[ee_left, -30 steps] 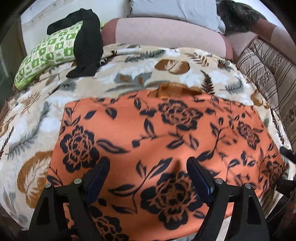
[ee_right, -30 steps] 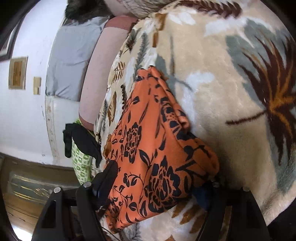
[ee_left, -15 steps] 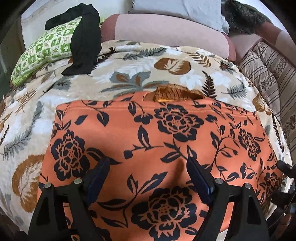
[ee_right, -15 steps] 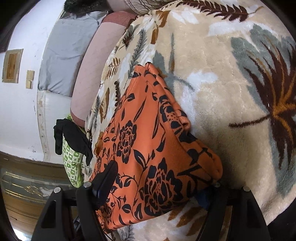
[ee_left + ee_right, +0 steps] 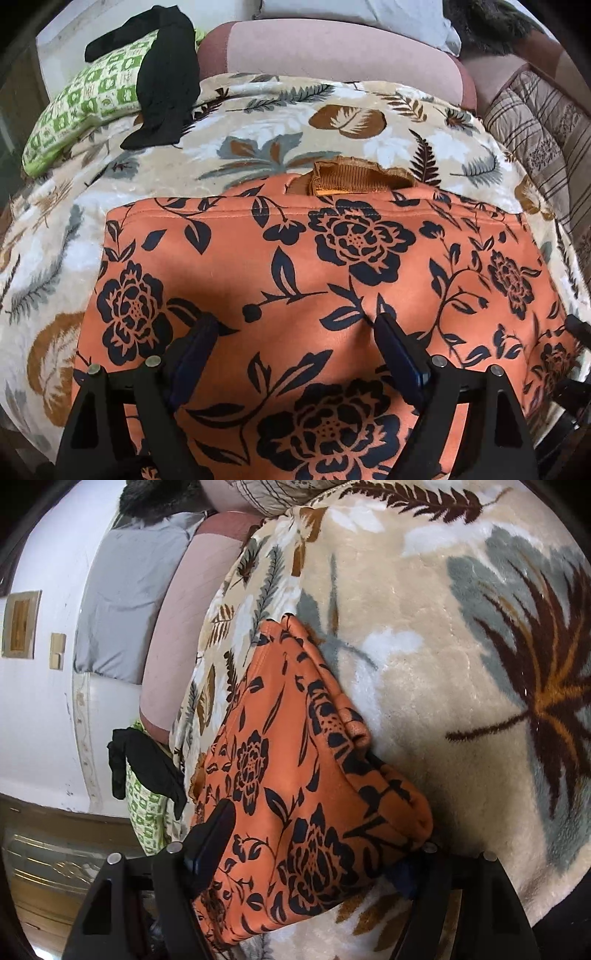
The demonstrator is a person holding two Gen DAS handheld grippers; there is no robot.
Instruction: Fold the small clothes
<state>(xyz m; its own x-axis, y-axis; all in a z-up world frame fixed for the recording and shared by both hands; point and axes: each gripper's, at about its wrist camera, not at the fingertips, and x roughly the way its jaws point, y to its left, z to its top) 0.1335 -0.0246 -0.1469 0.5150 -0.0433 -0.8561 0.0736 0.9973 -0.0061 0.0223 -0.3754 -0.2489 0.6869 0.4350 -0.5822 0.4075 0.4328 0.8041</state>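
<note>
Leaf-print blanketed bed (image 5: 258, 122): orange floral garment (image 5: 295, 266) mid-bed, green pillow (image 5: 85, 107) and black cloth (image 5: 166, 81) at far left corner.

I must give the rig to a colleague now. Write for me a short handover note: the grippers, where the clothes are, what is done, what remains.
Left gripper: open, fingers spread over the orange floral garment, gripping nothing.
Right gripper: open, straddling the garment's folded corner; one finger is hidden beneath the cloth.
The garment lies on the leaf-print blanket, folded at least once, its ribbed collar showing at the far edge.
A black garment lies over the green pillow, untouched.
Left: probably finish folding the orange piece, then the black one.
</note>
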